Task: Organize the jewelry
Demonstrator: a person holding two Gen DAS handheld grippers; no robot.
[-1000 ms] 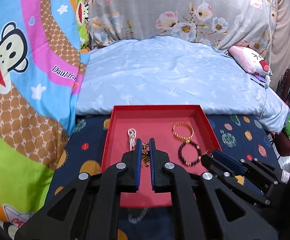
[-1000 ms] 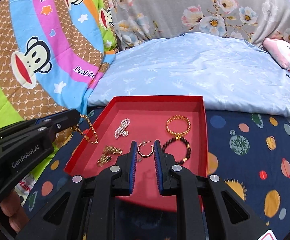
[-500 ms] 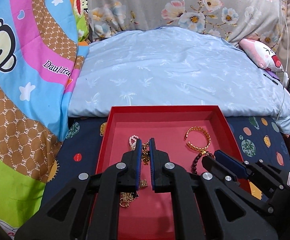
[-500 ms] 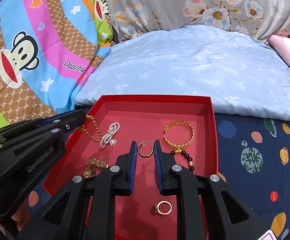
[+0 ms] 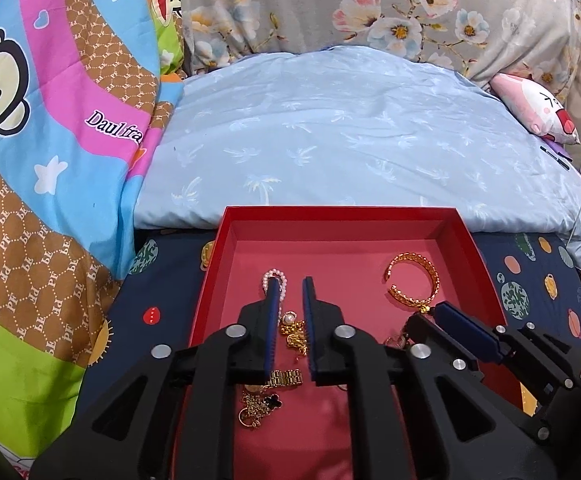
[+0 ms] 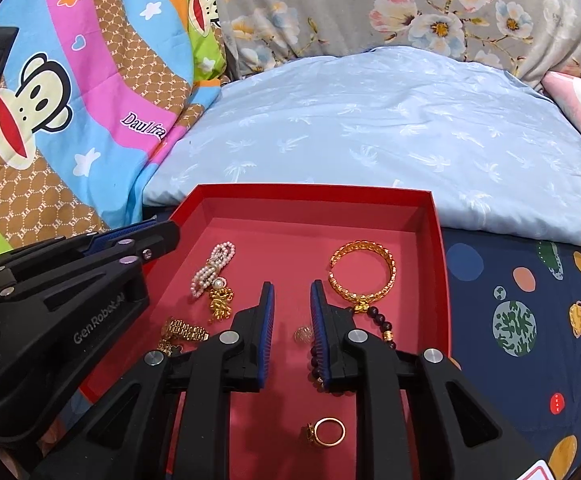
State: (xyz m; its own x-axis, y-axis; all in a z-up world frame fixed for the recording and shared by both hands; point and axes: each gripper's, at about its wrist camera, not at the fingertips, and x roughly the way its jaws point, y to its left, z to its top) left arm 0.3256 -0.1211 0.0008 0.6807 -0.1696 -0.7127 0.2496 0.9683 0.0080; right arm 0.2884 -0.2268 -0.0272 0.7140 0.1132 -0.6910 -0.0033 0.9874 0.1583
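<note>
Both grippers hang over the shallow red cardboard tray (image 6: 436,224), jaws released and holding nothing: left gripper (image 5: 289,292), right gripper (image 6: 292,296). Knotted pearl strand (image 6: 212,268) near the tray's left edge; woven gold bangle (image 6: 362,272) toward its right edge; smooth gold ring (image 6: 326,432) near the front

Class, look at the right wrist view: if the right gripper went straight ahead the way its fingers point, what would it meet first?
Probably the bare floor of the red cardboard tray, then its far wall. The right gripper is open; the gold chain-link bangle lies just right of that line. Depth is unclear.
</note>
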